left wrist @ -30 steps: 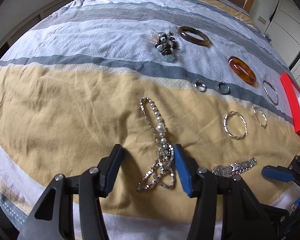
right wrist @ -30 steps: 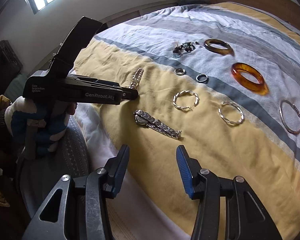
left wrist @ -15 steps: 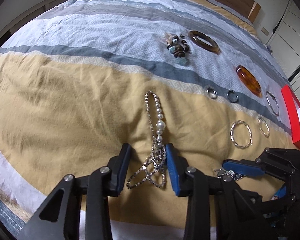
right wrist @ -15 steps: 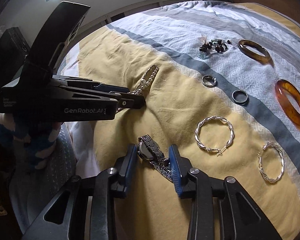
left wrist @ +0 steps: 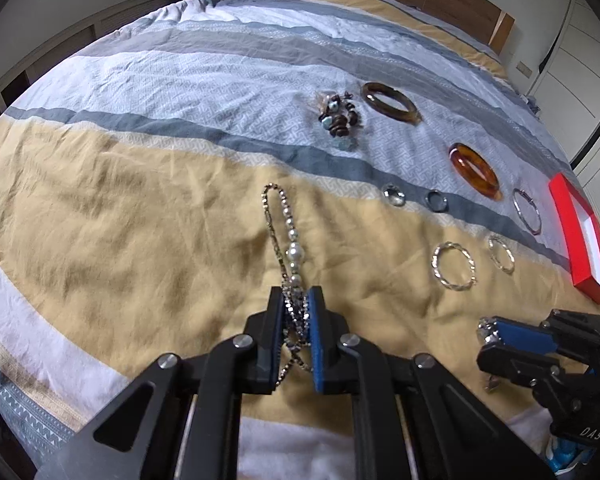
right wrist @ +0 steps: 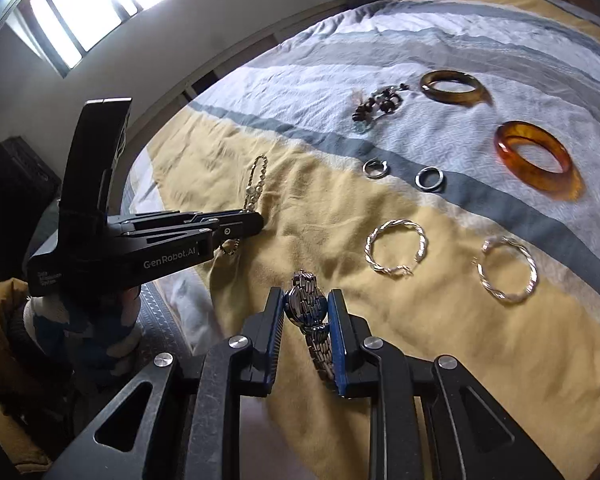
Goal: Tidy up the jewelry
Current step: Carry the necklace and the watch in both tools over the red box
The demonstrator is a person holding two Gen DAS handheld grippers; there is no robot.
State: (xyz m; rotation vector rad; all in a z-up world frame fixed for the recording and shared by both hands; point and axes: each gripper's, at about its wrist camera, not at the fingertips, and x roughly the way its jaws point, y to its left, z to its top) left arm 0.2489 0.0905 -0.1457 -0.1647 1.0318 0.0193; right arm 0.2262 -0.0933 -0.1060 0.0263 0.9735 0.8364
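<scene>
My left gripper (left wrist: 296, 312) is closing on the pearl necklace (left wrist: 290, 248), which trails up the yellow band of the bedspread (left wrist: 120, 220). My right gripper (right wrist: 306, 312) is closing on the watch (right wrist: 310, 308) beside it. Only the left view shows the red box (left wrist: 580, 236) beyond the hoops.

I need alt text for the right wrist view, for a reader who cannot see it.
The right claw is closing on a silver watch lying on a striped bedspread. To its left, the left claw grips a pearl chain; hoops, rings and bangles lie beyond.
</scene>
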